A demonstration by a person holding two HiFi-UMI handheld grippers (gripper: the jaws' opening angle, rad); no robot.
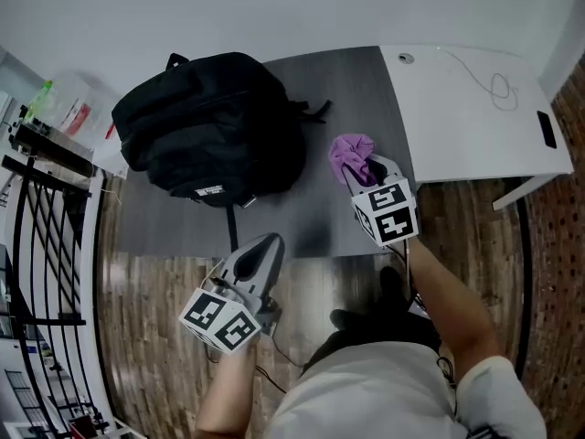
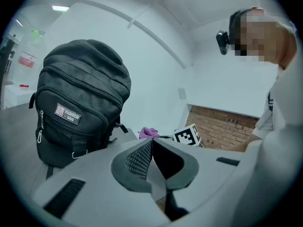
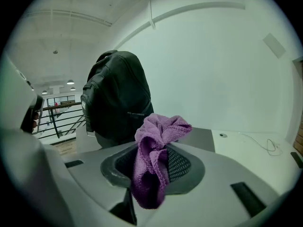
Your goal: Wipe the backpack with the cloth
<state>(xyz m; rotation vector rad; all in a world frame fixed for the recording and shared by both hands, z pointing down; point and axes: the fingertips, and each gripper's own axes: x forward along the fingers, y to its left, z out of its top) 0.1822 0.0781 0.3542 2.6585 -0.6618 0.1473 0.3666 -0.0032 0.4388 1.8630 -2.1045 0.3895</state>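
Observation:
A black backpack [image 1: 215, 126] stands on the dark grey table [image 1: 356, 90], its front pocket and label facing me; it also fills the left of the left gripper view as the backpack [image 2: 80, 103] and the middle of the right gripper view as the backpack [image 3: 118, 98]. My right gripper [image 1: 366, 174] is shut on a purple cloth [image 1: 350, 156], held above the table right of the backpack; the cloth [image 3: 154, 160] bunches out between the jaws. My left gripper [image 1: 260, 250] hovers by the table's near edge below the backpack, shut with nothing in it [image 2: 151, 150].
A white desk [image 1: 475, 108] with a thin cable [image 1: 498, 85] joins the grey table on the right. A black railing [image 1: 37, 218] runs along the left. Wooden floor [image 1: 164, 337] lies below the table's near edge.

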